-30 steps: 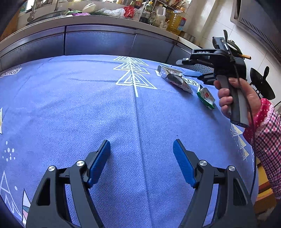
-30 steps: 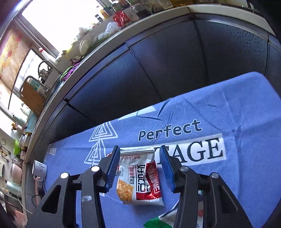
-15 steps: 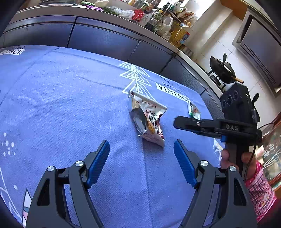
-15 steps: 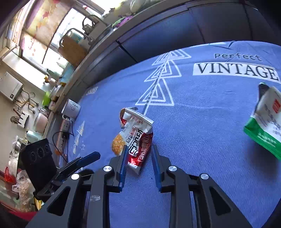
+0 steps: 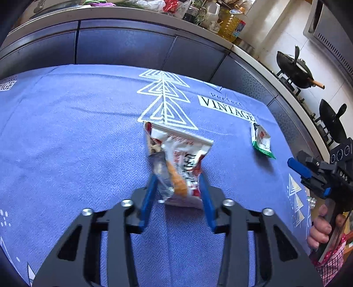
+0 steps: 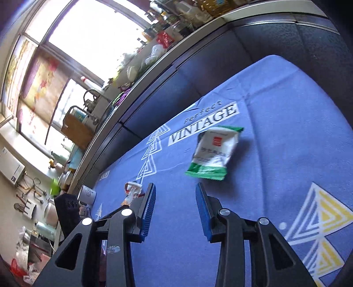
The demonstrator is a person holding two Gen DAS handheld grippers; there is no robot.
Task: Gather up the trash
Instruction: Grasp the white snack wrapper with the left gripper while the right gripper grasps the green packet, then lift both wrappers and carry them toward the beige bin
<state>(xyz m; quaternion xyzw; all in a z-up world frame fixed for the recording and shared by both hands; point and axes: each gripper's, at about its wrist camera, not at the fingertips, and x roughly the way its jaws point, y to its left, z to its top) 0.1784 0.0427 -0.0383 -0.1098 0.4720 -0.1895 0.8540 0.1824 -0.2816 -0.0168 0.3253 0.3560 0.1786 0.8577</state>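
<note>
Now left tongs (image 5: pixel 178 194) pinch crinkled foil snack bag (image 5: pixel 176 163); right tongs (image 6: pixel 175 209) agape.

A home kitchen; woks (image 5: pixel 293 69) on a stove, oil bottle (image 5: pixel 230 26) on the counter (image 5: pixel 154 15), sink tap (image 6: pixel 88 97).

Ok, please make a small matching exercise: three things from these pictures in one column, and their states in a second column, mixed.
Things:
1. red snack bag
2. green-edged packet
3. right gripper

States:
a. open, holding nothing
b. lying free on the blue tablecloth
c. between the pads of the left gripper

Pairs: 1-c, 2-b, 3-a
</note>
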